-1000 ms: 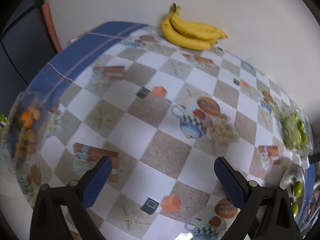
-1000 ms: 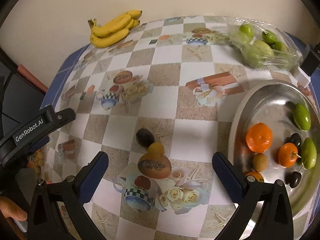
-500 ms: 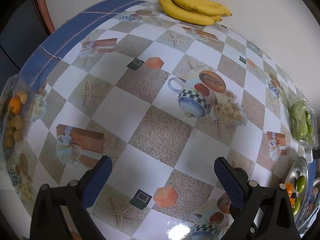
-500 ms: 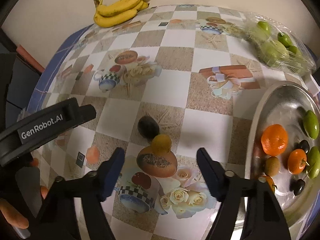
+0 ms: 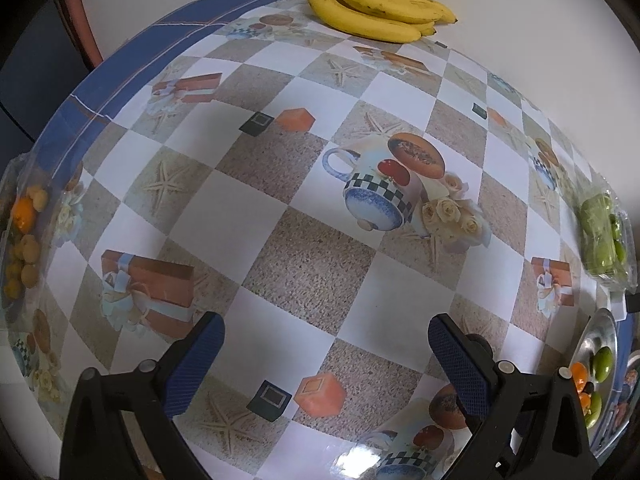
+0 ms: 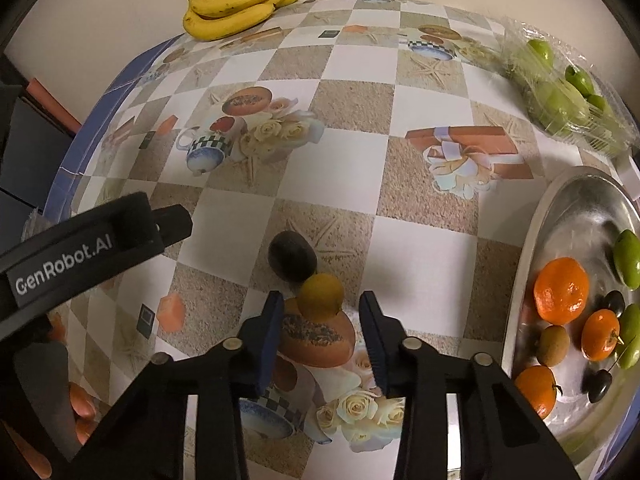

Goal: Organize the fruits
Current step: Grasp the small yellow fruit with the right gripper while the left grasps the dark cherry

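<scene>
Table (image 6: 344,168) first: checkered cloth, bananas (image 6: 236,4) at the far edge by the wall, bagged green fruit (image 6: 560,92) far right, steel tray (image 6: 568,208) at your right with oranges, green and dark fruit in it. Your target, the small yellow-brown fruit (image 6: 320,296), sits on the table left of the tray, touching or just beside a dark fruit (image 6: 291,255) behind it. Right claw (image 6: 320,312) has just been closing; jaws are narrow, straddling the yellow fruit, but there's visible gap on both sides, so I'd say it's not gripped yet, though the fisheye makes contact hard to call. Centre the fruit between the pads before you finish closing, come lower so they meet its widest part, and keep the tips off the dark one. The fruit looks near-round, no clear long axis or pointing direction. Left claw (image 5: 324,360) is wide open, holding nothing, over bare cloth.
</scene>
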The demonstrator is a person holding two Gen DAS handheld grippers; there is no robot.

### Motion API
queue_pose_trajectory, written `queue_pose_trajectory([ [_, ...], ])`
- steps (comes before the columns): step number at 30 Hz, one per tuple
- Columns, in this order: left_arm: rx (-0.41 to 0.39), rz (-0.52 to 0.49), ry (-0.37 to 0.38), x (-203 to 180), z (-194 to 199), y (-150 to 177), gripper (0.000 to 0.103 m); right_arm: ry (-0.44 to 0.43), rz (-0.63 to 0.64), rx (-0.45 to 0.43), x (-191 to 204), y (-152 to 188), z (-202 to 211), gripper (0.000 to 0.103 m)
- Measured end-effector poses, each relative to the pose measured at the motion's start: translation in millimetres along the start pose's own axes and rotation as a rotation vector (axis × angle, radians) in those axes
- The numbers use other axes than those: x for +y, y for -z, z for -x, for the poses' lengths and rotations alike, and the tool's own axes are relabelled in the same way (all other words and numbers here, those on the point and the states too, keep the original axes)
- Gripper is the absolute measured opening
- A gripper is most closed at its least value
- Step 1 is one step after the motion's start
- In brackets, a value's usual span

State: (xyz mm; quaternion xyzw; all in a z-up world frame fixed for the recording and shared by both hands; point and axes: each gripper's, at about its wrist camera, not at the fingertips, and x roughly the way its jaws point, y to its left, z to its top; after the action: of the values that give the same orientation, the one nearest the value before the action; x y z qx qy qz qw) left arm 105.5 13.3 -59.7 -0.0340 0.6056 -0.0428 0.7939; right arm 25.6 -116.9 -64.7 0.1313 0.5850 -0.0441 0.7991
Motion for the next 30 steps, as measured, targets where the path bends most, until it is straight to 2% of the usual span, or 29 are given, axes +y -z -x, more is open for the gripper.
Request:
queue_pose_trajectory([
  [5,0.006,0.010,0.008,-0.3,-2.0,-0.3,0.103,0.010,0.002,0.006,1.3,1.1,-2.7,0.032],
  [8,0.004,0.011,0.006,-0.1,-1.7,-0.1,0.103,0.014,0.001,0.005,2.0,0.4,-4.4,0.025],
  [20,0.011,0.024,0.007,-2.0,-2.0,1.2,0.103,0.003,-0.039,-0.042,-14.1,-2.1,13.1,0.025],
  [23,0.023,0.028,0.042,-6.3,-3.7,2.6,0.102,0.004,-0.089,-0.063,-30.5,-4.9,20.9,0.025],
  [30,0.031,-0.042,0.131,-33.8,-0.8,8.2,0.086,-0.007,-0.158,-0.087,-57.3,-6.2,34.3,0.025],
])
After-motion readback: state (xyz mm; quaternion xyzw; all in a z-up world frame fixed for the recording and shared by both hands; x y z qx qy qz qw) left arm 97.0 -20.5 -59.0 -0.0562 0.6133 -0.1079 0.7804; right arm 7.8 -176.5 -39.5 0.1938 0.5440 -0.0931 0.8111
